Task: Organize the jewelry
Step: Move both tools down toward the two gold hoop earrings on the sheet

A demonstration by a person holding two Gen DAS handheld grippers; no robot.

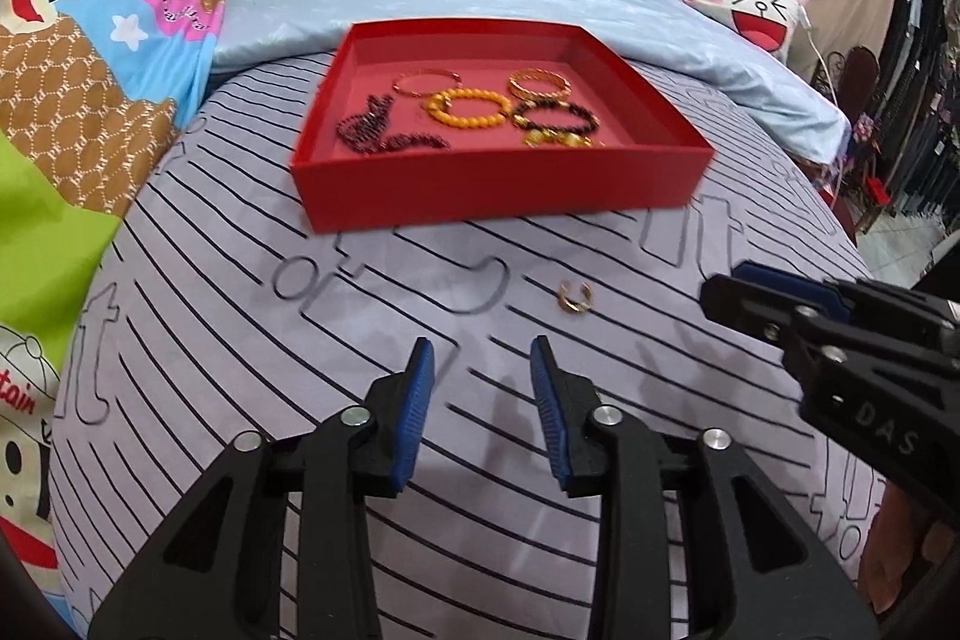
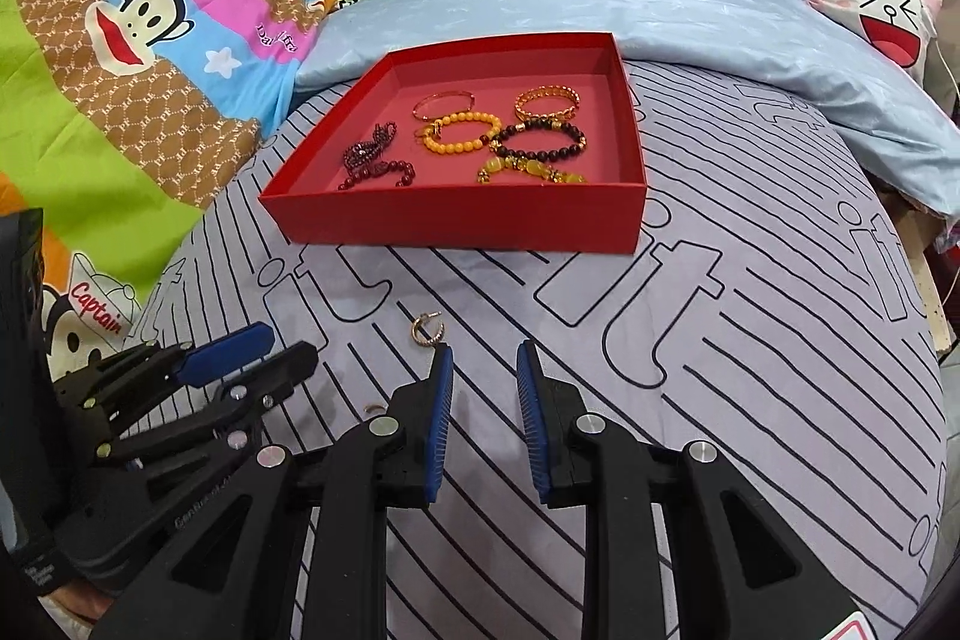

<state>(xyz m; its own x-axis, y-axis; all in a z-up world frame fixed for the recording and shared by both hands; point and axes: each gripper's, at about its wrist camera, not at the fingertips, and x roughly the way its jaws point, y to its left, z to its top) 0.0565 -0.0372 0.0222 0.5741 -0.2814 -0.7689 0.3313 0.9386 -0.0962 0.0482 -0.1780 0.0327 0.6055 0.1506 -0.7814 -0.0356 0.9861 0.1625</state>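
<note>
Red cardboard tray sits on the striped grey bedsheet, holding, from left to right, a dark red bead string, a thin gold bangle, a yellow bead bracelet, a black bead bracelet and a gold chain bracelet. Nearer, a small gold earring lies loose on the sheet, just ahead of both claws. Left gripper has its jaws apart, empty; right gripper likewise stands apart, gripping nothing
</note>
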